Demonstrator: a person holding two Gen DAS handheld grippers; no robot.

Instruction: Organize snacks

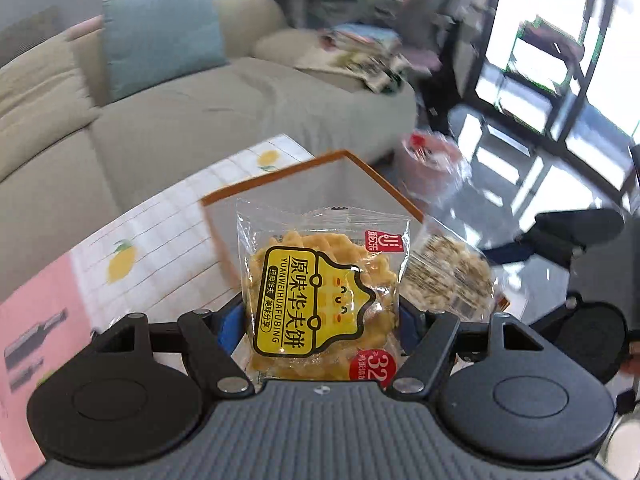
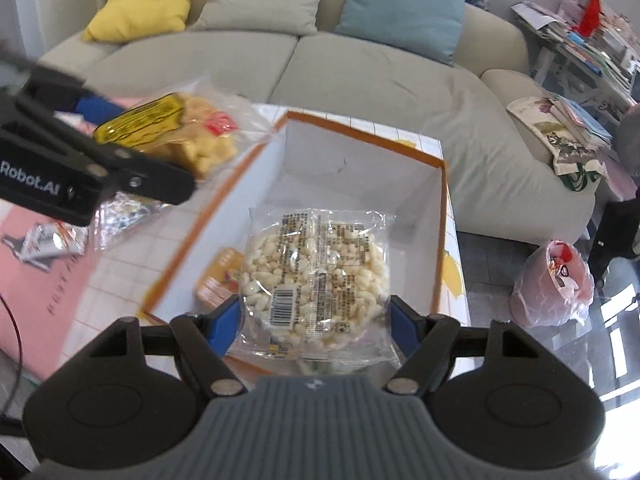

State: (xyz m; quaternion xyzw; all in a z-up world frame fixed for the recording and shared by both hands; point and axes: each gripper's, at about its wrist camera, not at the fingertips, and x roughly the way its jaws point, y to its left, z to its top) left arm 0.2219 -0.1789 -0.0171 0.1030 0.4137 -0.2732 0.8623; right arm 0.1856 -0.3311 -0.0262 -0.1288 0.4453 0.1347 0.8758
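Observation:
My left gripper (image 1: 320, 320) is shut on a clear packet of waffle biscuit with a yellow label (image 1: 324, 300), blue pads pressing both its sides. In the right wrist view the same packet (image 2: 176, 132) hangs in that gripper at the upper left, over the table beside the box. My right gripper (image 2: 314, 320) is shut on a clear packet holding a round puffed rice cake (image 2: 316, 276), above the near end of a white box with an orange rim (image 2: 444, 208). An orange snack packet (image 2: 220, 280) lies inside the box. The rice cake (image 1: 448, 276) also shows at the right in the left wrist view.
The box stands on a lemon-print tiled cloth (image 1: 168, 232) with a pink sheet (image 2: 40, 280) at the left. Two loose snack packets (image 2: 52, 240) (image 2: 120, 212) lie there. A grey sofa (image 2: 380, 80) with cushions lies behind. A pink plastic bag (image 2: 556, 284) sits on the floor.

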